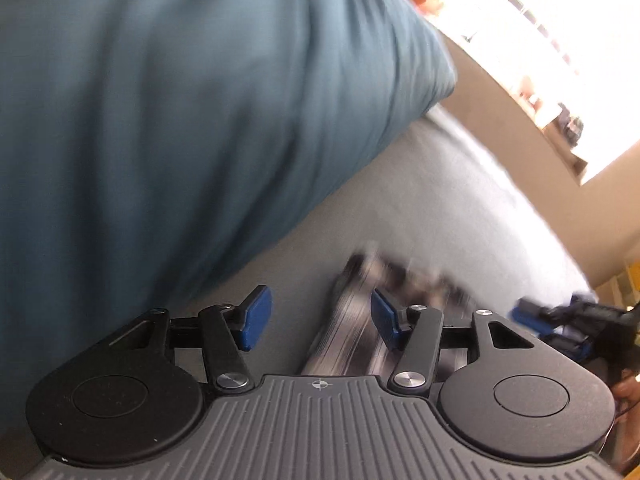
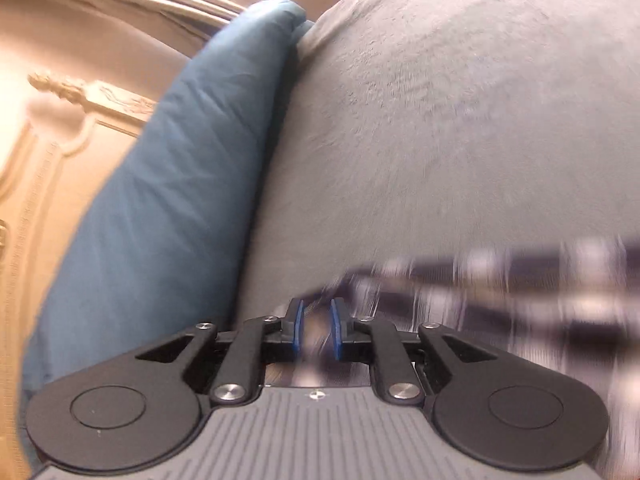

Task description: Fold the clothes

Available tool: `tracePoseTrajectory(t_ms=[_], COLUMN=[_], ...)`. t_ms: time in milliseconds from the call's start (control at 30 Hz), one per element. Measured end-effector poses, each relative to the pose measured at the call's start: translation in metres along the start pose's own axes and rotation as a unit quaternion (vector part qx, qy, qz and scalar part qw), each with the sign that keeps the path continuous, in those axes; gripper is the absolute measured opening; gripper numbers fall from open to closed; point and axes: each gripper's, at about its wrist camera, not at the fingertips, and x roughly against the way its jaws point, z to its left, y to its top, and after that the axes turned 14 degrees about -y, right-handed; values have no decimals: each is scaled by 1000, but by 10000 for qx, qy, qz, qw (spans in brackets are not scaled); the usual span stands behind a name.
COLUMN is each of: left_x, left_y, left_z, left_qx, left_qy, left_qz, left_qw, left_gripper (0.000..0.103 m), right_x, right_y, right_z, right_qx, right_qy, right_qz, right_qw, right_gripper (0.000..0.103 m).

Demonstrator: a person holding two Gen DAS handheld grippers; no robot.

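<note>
- Right gripper (image 2: 316, 330) has its pads nearly together on a blurry checked garment (image 2: 500, 292), near edge of the grey bed (image 2: 440, 120).
- Left gripper (image 1: 318, 322) gapes wide, holding nothing, garment just beyond.
- Teal pillow (image 2: 180, 180) sits left.
- Risk, I'd guess: one-sided pinch, so cloth slips or bunches.

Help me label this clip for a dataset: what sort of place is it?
Probably a bedroom at home. A grey sheet covers a soft, bed-like surface, a teal pillow lies on it, and a carved cream panel, perhaps a headboard or wardrobe, stands behind. A checked garment lies on the sheet.
</note>
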Motion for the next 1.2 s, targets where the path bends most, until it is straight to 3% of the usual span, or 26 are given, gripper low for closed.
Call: tracePoseTrajectory(t_ms=[167, 367, 533, 600, 667, 700, 833, 967, 1067, 1133, 1200], left_x=[54, 56, 46, 44, 43, 43, 55, 48, 43, 44, 47], left_y=[-52, -120, -133, -138, -143, -143, -141, -145, -145, -145, -146], left_z=[21, 42, 29, 24, 20, 17, 5, 19, 22, 18, 13], left_qx=[559, 1412, 1155, 1121, 1079, 1027, 759, 847, 824, 693, 686], left_qy=[416, 372, 424, 300, 312, 369, 599, 899, 876, 887, 881], left_qz=[513, 943, 623, 528, 582, 585, 598, 749, 711, 740, 744], left_qw=[9963, 9848, 9904, 9918, 9920, 9923, 9935, 9895, 9902, 9909, 9910], left_gripper=[55, 55, 52, 18, 3, 1, 0, 1, 4, 11, 43], right_x=[15, 30, 79, 99, 119, 129, 169, 209, 238, 257, 280], right_y=[-62, -137, -161, -169, -178, -182, -198, -214, -220, -226, -231], right_z=[5, 12, -15, -27, -39, -45, -69, -94, -117, -129, -144], right_qx=[636, 1472, 1385, 1329, 1272, 1244, 1128, 967, 799, 760, 653], right_qy=[-269, -652, -1016, -1162, -1308, -1380, -1669, -1964, -2163, -2286, -2341], right_qz=[420, 937, 617, 470, 322, 249, -47, -313, -447, -571, -651], right_qw=[9967, 9825, 9832, 9832, 9827, 9823, 9795, 9752, 9720, 9689, 9678], right_gripper=[16, 16, 16, 16, 16, 16, 16, 16, 16, 16, 16])
